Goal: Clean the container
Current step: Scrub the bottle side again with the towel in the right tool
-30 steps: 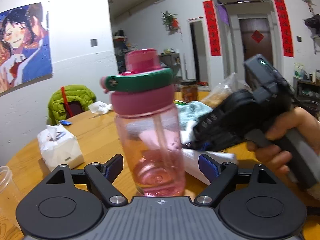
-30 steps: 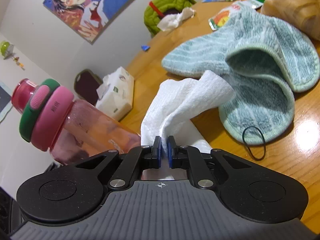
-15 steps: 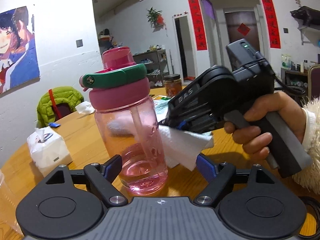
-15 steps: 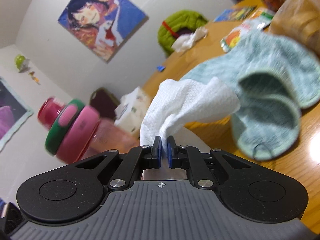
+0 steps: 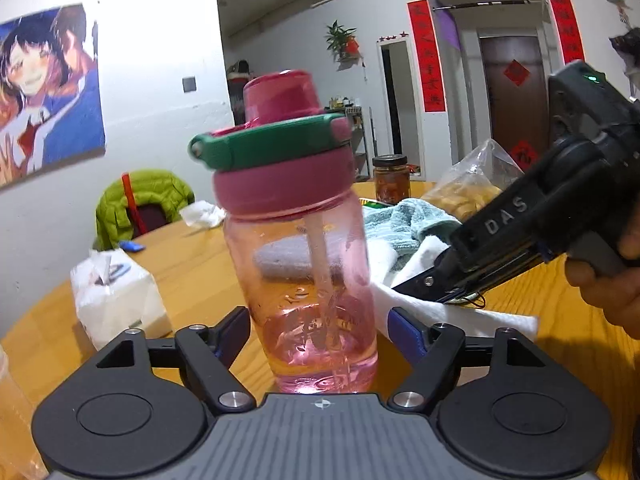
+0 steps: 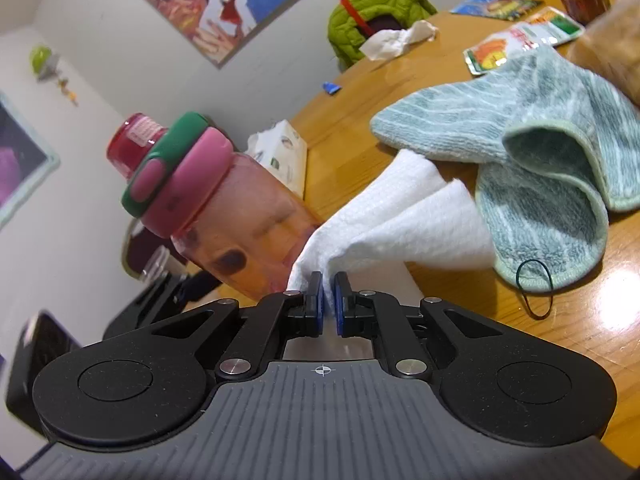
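A clear pink water bottle (image 5: pixel 304 276) with a pink cap and green lid band stands between the fingers of my left gripper (image 5: pixel 320 330). The blue pads sit on either side of its base, the left one touching, the right one a small gap away. The bottle also shows in the right wrist view (image 6: pixel 240 236). My right gripper (image 6: pixel 328 300) is shut on a white paper towel (image 6: pixel 404 228), held beside the bottle's lower right side; the towel also shows in the left wrist view (image 5: pixel 440 308).
A teal terry cloth (image 6: pixel 540 160) lies on the wooden table (image 6: pixel 580 332) with a black hair band (image 6: pixel 536 288) by it. A tissue box (image 5: pixel 116 296), a jar (image 5: pixel 390 178), a bag of food (image 5: pixel 468 192) and snack packets (image 6: pixel 516 40) stand around.
The right gripper with the towel has dropped lower and to the right of the bottle. The bottle now sits more centred between the left fingers.
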Tool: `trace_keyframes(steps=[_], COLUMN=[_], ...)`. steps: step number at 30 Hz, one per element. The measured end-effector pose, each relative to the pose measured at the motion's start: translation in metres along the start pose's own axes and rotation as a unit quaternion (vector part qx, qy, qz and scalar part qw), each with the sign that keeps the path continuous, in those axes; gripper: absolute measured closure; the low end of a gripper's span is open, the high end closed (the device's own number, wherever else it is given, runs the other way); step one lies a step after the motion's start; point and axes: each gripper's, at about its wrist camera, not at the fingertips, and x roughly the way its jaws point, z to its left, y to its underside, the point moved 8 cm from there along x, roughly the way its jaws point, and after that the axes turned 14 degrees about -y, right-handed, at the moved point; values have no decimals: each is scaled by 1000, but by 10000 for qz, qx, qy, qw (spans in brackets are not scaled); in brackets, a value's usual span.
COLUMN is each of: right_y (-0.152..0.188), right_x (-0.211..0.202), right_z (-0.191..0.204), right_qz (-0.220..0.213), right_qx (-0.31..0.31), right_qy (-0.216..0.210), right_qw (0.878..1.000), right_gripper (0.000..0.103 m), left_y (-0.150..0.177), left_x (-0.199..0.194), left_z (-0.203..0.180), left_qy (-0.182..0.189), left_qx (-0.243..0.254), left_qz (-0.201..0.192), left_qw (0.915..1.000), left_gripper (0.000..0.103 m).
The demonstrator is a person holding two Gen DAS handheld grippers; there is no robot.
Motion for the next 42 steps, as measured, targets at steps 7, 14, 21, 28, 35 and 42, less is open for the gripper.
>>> trace_keyframes(steps=[7, 14, 21, 28, 35, 42], right_y=[-10, 3, -6, -16, 6, -26], right_x=[-13, 7, -26, -30, 9, -39], right_z=[-10, -30, 6, -16, -44, 6], right_qz=[-599, -140, -455, -1477, -209, -1463], right_qx=[140, 313, 53, 1162, 1153, 866], right_qy=[128, 551, -451, -1214, 294, -1556], right_qw=[9980, 9979, 9979, 9747, 9927, 9731], right_gripper=[91, 92, 92, 92, 93, 92], left_y=[6, 8, 11, 12, 13, 13], left_x=[9, 1, -5, -6, -3, -8], left_z=[-8, -9, -11, -17, -14, -18], left_qy=[51, 115, 167, 211, 193, 259], left_qx=[224, 235, 462, 586, 530, 533], left_qz=[85, 48, 55, -9, -8, -18], left_qw=[9997, 9996, 9988, 9981, 9984, 9982], left_gripper=[35, 35, 35, 35, 35, 35])
